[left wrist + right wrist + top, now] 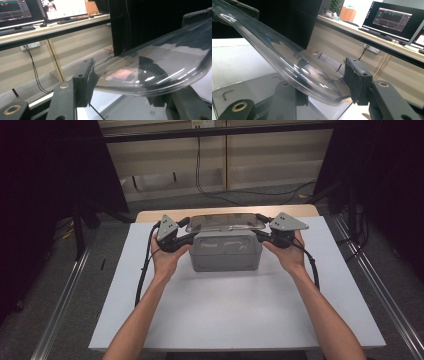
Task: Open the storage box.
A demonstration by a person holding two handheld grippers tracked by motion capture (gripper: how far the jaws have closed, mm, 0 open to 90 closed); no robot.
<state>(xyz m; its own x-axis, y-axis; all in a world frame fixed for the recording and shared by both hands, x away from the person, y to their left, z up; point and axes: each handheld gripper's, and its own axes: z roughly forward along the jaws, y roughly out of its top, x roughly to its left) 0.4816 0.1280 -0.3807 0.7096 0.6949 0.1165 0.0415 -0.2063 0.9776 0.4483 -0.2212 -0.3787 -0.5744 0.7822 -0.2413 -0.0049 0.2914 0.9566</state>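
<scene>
lid (225,222): clear plastic, rounded corners, glossy, slightly bowed, tilted | place: held over grey box (226,256) at tabletop (235,310) far middle | left gripper (186,236): fingers (83,82) clamped on lid's left end | right gripper (261,234): fingers (357,82) clamped on lid's right end

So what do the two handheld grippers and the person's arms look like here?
Both the left gripper and the right gripper are black, each topped with a grey three-cornered plate dotted with small holes. A black cable trails from each toward the person. Up close, the jaws are matte black blocks with brass-coloured screw rings. The forearms are bare, with no sleeves showing.
</scene>
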